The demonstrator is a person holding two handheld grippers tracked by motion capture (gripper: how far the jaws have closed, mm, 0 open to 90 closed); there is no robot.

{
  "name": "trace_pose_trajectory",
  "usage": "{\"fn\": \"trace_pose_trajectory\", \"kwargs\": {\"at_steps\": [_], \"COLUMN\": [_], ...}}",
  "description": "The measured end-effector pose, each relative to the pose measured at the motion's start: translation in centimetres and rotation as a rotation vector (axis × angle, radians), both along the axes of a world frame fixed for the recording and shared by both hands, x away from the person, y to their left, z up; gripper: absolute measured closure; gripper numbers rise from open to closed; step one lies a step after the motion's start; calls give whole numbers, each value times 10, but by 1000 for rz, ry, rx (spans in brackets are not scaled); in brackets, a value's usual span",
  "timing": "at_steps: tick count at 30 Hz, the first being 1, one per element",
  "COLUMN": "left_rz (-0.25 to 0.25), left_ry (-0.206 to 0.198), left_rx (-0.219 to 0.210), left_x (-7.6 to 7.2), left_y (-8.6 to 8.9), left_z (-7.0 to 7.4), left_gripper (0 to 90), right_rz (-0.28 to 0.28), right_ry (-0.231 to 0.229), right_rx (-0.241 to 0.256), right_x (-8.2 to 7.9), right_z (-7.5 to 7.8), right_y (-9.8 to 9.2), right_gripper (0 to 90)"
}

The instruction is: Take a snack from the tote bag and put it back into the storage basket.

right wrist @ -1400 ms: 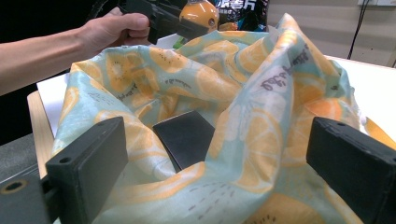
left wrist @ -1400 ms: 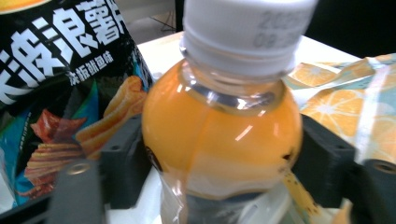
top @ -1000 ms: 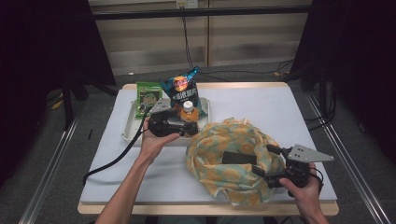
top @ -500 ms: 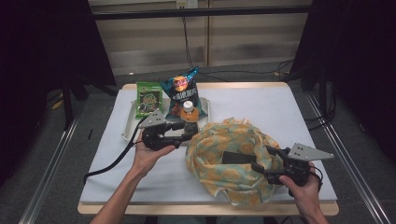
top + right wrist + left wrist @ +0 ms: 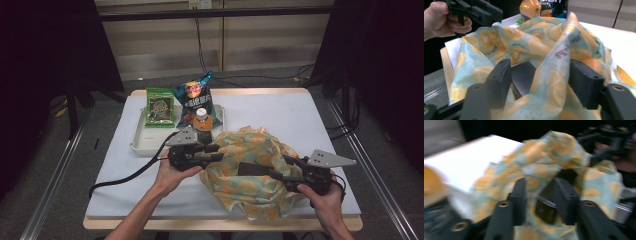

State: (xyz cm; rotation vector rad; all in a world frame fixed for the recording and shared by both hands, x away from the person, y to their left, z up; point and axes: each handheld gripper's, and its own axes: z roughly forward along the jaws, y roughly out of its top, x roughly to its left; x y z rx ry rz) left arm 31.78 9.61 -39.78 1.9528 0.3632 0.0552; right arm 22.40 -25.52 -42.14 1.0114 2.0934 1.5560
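Cloth bag: crumpled at the worktop's near edge, unfilled. Right gripper: fingers wide around a fold. Left gripper: fingers wide at its rim. Bottle awaits in tray; packing apparently unstarted.

The high view is dimly lit; the white table is the brightest area, while the surroundings at both sides are lost in near-black. Soft, short shadows are cast beneath the patterned cloth, so the light is taken to fall from above. No glare is seen there. The left gripper view is heavily smeared by motion blur throughout. In the right gripper view, the cloth is rendered fairly sharply, and the near black jaws are slightly softened.
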Motion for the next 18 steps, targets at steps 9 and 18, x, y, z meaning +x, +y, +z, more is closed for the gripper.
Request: {"fn": "trace_pose_trajectory", "kwargs": {"at_steps": [9, 18], "left_rz": [-74, -102], "left_ry": [41, 56], "left_rx": [84, 102], "left_x": [-5, 9], "left_y": [-34, -52], "left_z": [-28, -36], "left_gripper": [650, 558], "right_rz": [26, 33], "right_ry": [44, 51], "right_rx": [-13, -11], "right_x": [3, 2], "right_z": [-8, -11], "right_y": [0, -2], "right_gripper": [737, 769]}}
